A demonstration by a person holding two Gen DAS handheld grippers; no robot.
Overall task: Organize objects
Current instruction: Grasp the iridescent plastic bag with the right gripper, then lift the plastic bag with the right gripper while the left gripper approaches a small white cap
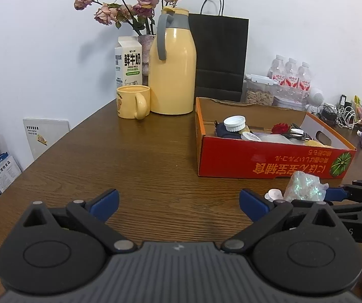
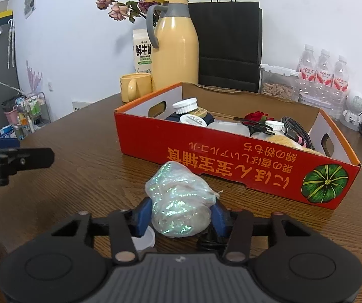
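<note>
Now the right gripper (image 2: 181, 217) has its jaws clenched on a shimmery bag (image 2: 181, 202) at the counter (image 2: 79, 176); next, lift it into the box (image 2: 231, 161). Left gripper (image 1: 179, 205) jaws are released.

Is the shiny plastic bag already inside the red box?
No, the shiny plastic bag sits between the right tongs on the table, in front of the red box.

Both wrist views looked low across the tabletop (image 1: 155, 151) toward the back wall; the right sat nearer the red cardboard box (image 2: 231, 166), which both shared with the yellow thermos (image 1: 172, 68)
</note>
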